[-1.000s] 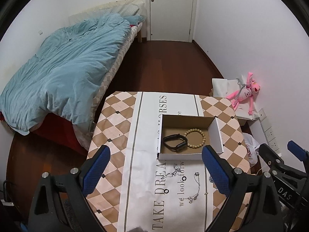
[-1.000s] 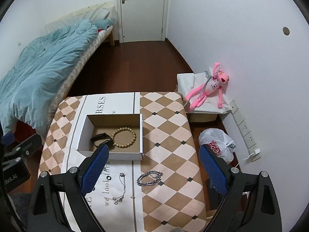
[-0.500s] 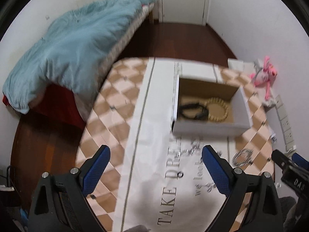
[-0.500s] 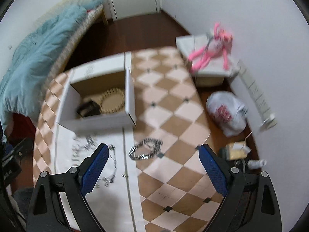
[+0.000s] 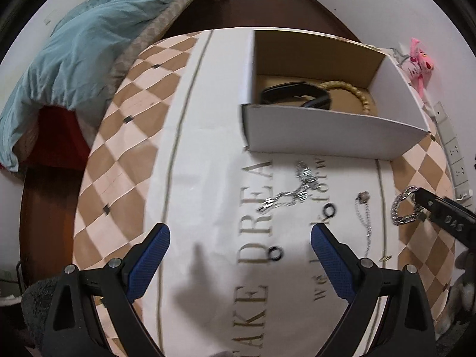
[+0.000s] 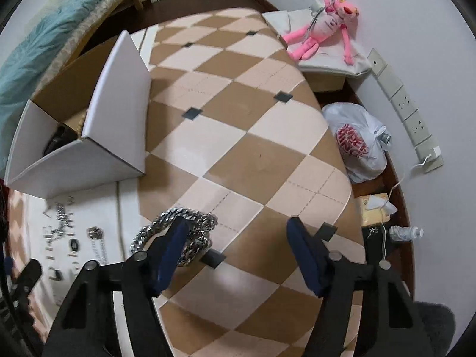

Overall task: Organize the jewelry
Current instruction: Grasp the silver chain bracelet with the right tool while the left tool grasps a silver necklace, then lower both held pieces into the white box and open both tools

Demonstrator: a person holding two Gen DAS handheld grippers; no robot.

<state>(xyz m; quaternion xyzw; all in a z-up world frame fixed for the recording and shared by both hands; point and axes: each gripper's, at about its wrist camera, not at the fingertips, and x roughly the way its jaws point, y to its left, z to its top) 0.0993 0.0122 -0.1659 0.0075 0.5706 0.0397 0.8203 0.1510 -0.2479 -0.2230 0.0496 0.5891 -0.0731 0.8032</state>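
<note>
A thick silver chain bracelet [image 6: 195, 226] lies on the checkered tablecloth [image 6: 253, 154]. My right gripper [image 6: 238, 226] hangs low over it with its jaws closing. The left finger [image 6: 169, 250] covers part of the chain, the rest of the chain shows between the jaws, and the right pad stands apart from it. My left gripper [image 5: 241, 255] is open and empty over the white banner [image 5: 208, 178]. Ahead of it lie a silver necklace heap [image 5: 297, 190], two small black rings [image 5: 328, 209], a thin pendant chain [image 5: 364, 217] and the chain bracelet [image 5: 401, 208]. The open cardboard box [image 5: 327, 131] holds a black band [image 5: 294, 92] and a wooden bead bracelet [image 5: 357, 92].
A bed with a teal blanket [image 5: 74, 44] stands left of the table. On the right by the wall are a pink plush toy [image 6: 321, 26], a white plastic bag [image 6: 357, 142], wall sockets [image 6: 410, 113] and small litter on the dark floor.
Both grippers have come down close to the table and tilted steeply downward. The right jaws have narrowed, and the chain bracelet now lies at the right gripper's left finger.
</note>
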